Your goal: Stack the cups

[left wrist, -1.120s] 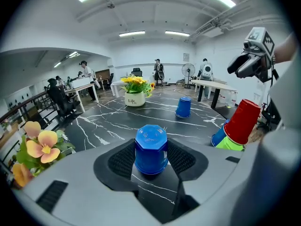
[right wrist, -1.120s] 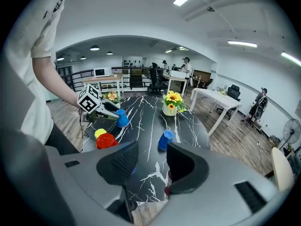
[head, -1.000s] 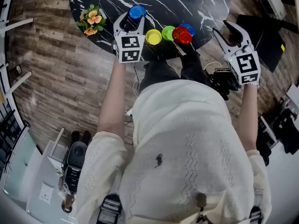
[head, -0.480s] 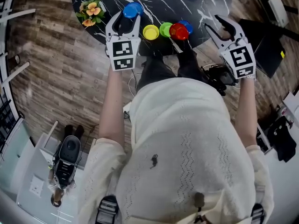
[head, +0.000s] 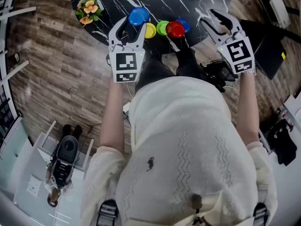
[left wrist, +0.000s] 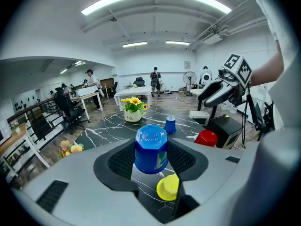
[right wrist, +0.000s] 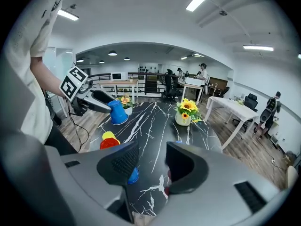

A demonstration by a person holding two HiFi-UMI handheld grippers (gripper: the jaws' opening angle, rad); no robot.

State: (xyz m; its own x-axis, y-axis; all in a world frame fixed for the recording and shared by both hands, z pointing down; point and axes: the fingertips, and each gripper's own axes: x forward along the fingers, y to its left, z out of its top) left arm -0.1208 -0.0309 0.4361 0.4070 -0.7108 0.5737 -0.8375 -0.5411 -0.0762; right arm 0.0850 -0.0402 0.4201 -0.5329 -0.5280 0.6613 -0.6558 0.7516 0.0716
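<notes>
**Blue cup lifted off the counter (head: 155, 4)**

Our left gripper (head: 130, 28), clamped on the upturned blue cup (left wrist: 151, 149), has risen with it, now above and just beside the yellow cup (left wrist: 168, 188). Our right gripper (right wrist: 146, 166) waits beyond the yellow cup, jaws apart, empty.

Left hand-held gripper (head: 129, 26) clamps; right hand-held gripper (head: 213, 20) gapes empty.

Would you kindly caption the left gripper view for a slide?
Left gripper holds an inverted blue cup off the table, beside a yellow cup.
</notes>
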